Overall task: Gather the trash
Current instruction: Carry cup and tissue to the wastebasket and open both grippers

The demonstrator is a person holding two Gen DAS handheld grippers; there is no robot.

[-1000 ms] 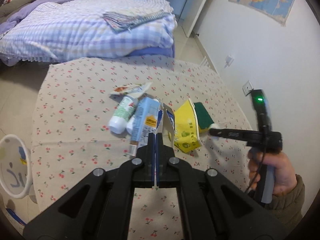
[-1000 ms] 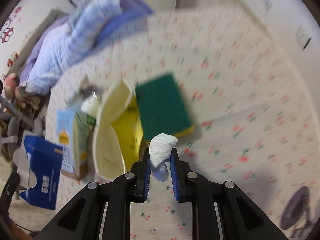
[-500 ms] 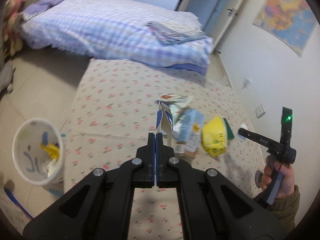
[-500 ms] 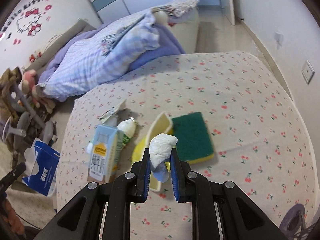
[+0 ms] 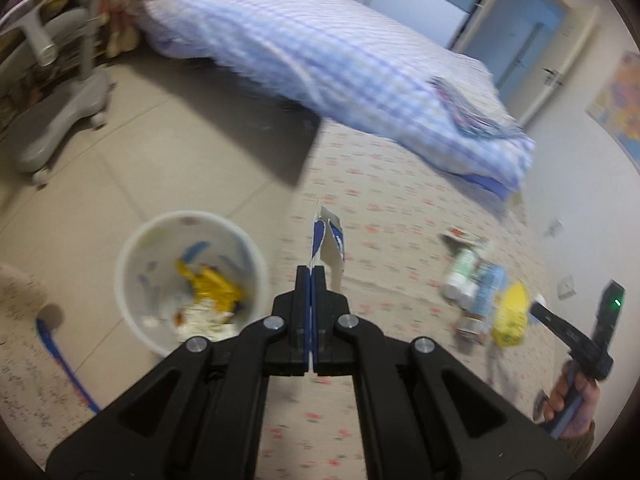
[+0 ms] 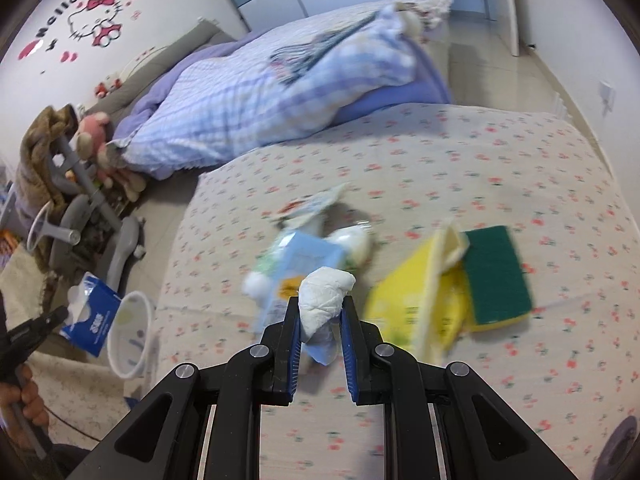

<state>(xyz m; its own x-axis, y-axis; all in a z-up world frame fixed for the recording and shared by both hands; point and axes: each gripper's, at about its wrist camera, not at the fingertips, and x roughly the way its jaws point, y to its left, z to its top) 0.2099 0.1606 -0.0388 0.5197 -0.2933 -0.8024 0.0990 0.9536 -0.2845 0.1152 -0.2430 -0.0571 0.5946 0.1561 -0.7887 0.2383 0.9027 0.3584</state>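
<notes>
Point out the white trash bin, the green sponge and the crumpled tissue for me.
white trash bin [image 5: 132,240], left wrist view, on its far rim.
green sponge [image 6: 496,276], right wrist view, middle of its green face.
crumpled tissue [image 6: 326,294], right wrist view, on the wad's upper part.

Motion blur smears the carton [image 6: 298,276], bottle [image 6: 352,240] and yellow cup [image 6: 416,308] on the tablecloth [image 6: 500,152]; their print is unreadable. The green sponge [image 6: 496,276] lies partly under the cup. Contents of the white bin [image 5: 132,280] are indistinct. The frame edge crops the right hand [image 5: 576,404].
</notes>
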